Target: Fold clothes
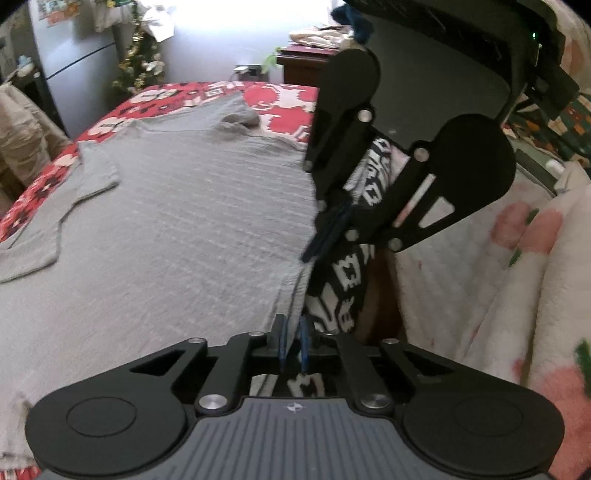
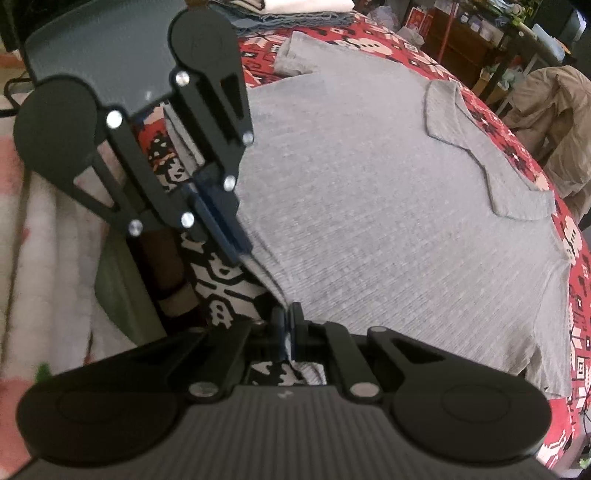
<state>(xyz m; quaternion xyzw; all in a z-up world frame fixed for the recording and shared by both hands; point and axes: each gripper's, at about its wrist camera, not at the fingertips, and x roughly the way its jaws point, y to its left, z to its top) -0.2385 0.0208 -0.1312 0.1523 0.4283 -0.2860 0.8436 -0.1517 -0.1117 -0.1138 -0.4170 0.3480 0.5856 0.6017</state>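
Observation:
A grey T-shirt (image 1: 177, 221) (image 2: 369, 206) lies spread flat on a bed with a red patterned blanket (image 1: 284, 99) (image 2: 569, 236). Its neck opening (image 1: 240, 120) is at the far side and one sleeve (image 1: 98, 173) points left. Both grippers hold the shirt's near edge, which runs taut between them. In the left wrist view my left gripper (image 1: 293, 338) is shut on that edge, a thin strip of fabric between its blue pads. The right gripper (image 1: 314, 251) pinches the same edge further along. In the right wrist view my right gripper (image 2: 288, 323) is shut on the edge, and the left gripper (image 2: 242, 254) grips it just beyond.
A black-and-white patterned cloth (image 1: 343, 291) (image 2: 221, 284) hangs below the held edge. A white floral fleece (image 1: 517, 266) lies beside the bed. Folded clothes (image 2: 303, 7) sit at the bed's far end. A grey fridge (image 1: 74, 62) and a chair with a beige jacket (image 2: 554, 110) stand around the bed.

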